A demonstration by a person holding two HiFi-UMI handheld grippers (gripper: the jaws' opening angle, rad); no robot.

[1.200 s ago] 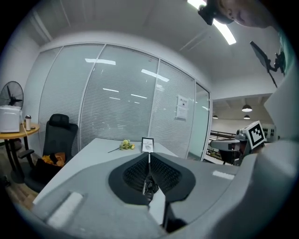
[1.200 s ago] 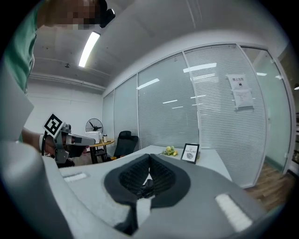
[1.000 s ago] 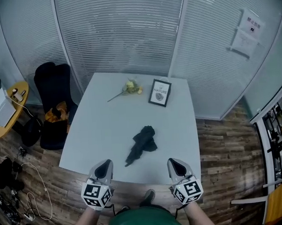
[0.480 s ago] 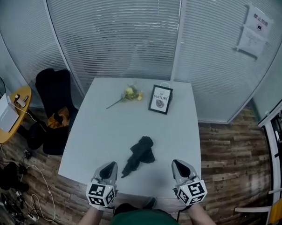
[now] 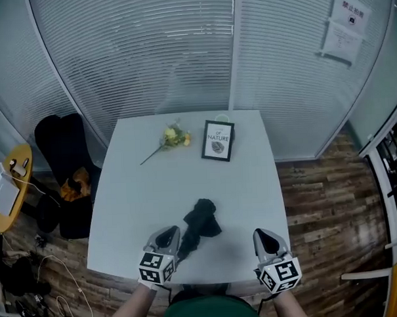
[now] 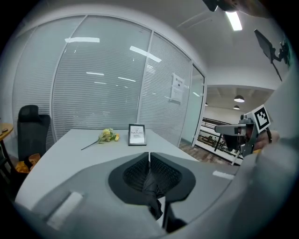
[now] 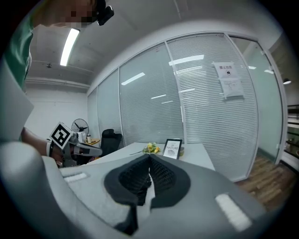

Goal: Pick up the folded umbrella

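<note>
Risks first, biggest thing down.

Table [image 5: 137, 190]: the slick white top runs out just behind my jaws, and the target sits near that edge. A sideways knock could skid it across the top or off the edge.

Folded umbrella [image 5: 201, 221]: a loose black bundle, crumpled fat end ahead of my left jaws, thin end nearest them. If I bite only fabric, I'd expect the canopy to slip or unfurl on the lift. I need the body of the bundle or the shaft. With both pairs of jaws closed, any advance is a shove, not a grab, so I must open before moving in.

Framed print [image 5: 217, 141] and yellow flower [image 5: 172, 136]: far ahead of both jaws, at the table's far side. I judge them out of harm.

Jaws:
- **Left gripper** [image 5: 168, 237]: tips meet, fully closed, nothing clamped as far as I can tell. The umbrella's dark fabric shows through the gap below the tips, so it lies just ahead and under them. In the head view its thin end is just beside the tips; I can't tell whether it touches.
- **Right gripper** [image 5: 267, 237]: tips together, empty, with bare table below. The umbrella is off to the left of these jaws, well apart.
</note>
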